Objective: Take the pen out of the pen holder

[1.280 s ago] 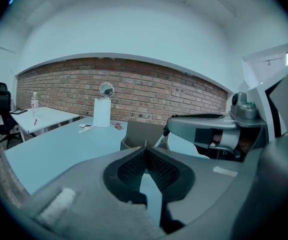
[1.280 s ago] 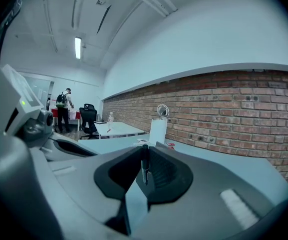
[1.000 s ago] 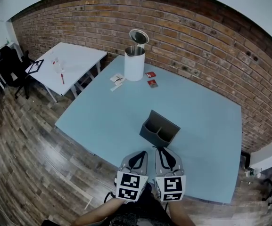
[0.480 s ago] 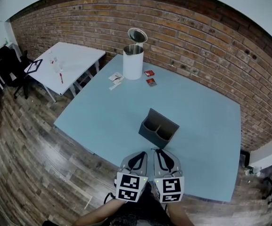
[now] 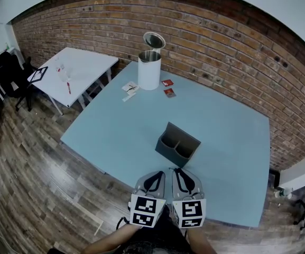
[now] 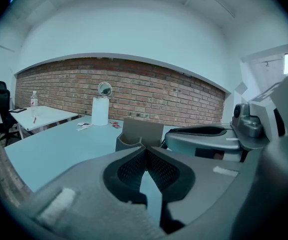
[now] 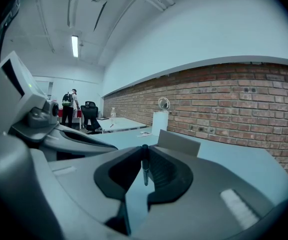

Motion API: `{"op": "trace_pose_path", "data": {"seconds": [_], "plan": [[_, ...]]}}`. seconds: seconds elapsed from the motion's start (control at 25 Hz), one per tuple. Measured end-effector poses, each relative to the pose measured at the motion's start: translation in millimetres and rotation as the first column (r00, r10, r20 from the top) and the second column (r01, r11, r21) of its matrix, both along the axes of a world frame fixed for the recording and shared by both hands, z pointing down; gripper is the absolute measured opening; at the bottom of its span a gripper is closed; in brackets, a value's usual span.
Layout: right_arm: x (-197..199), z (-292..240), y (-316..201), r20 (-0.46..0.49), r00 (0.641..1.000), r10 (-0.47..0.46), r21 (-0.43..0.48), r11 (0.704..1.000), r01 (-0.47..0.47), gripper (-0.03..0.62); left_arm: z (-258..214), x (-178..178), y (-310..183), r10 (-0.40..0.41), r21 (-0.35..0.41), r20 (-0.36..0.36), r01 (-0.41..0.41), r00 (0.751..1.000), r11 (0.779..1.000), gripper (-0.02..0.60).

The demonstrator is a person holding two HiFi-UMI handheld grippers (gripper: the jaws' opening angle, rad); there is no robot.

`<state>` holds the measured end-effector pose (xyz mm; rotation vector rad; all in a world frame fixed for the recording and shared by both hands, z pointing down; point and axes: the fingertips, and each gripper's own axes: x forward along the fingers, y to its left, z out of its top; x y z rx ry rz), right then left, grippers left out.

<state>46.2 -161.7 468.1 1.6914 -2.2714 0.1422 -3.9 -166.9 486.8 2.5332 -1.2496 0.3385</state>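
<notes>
Hardly any shift since before: left gripper (image 5: 159,172) clenched empty, right gripper (image 5: 177,170) beside it clamped on the pen (image 7: 144,170).

The head view looks from high above, steeply down on the whole table (image 5: 115,136) and the brick wall (image 5: 221,41) behind it. The left gripper (image 5: 159,173) view and the right gripper (image 5: 177,171) view sit low at the near table edge, very close to their own jaws, facing that wall. All three views share the pen holder (image 5: 177,144) and the white bin (image 5: 149,73).
</notes>
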Motion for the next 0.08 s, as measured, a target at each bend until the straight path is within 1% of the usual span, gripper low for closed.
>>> {"op": "trace_pose_path", "data": {"seconds": [0.08], "plan": [[-0.6, 0.4, 0.4, -0.001, 1.0, 0.0, -0.001, 1.0, 0.0, 0.043, -0.1, -0.6, 0.5, 0.0, -0.001, 0.0, 0.0, 1.0, 1.0, -0.002]]}}
